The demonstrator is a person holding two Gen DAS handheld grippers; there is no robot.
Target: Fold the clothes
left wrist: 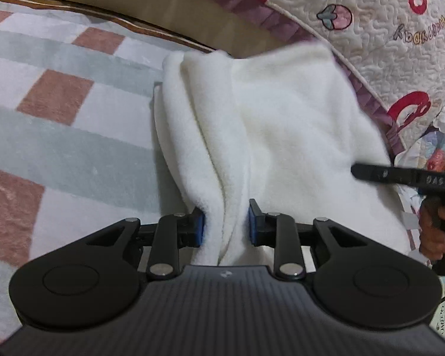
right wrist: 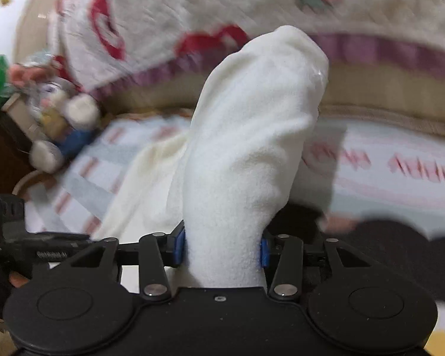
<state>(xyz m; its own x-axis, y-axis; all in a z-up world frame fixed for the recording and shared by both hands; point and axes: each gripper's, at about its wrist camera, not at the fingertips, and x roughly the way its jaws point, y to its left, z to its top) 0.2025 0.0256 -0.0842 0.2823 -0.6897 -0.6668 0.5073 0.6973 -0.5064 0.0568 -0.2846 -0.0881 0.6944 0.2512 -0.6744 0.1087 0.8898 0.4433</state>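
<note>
My left tool (left wrist: 226, 222): pinches the white fleece cloth (left wrist: 281, 124).
My right tool (right wrist: 222, 246): squeezes a bunch of it too.
Cloth: held up over the checked bed blanket (left wrist: 59, 124), below the quilt (left wrist: 370, 23).

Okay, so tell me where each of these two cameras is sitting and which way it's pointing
Left wrist: rides on the left gripper, facing along its fingers over the checked blanket toward the quilt; the right gripper and a hand show at right.
Right wrist: rides on the right gripper, facing blanket and quilt, plush toy at left.
Shared: both grippers clamp the white fleece garment.
</note>
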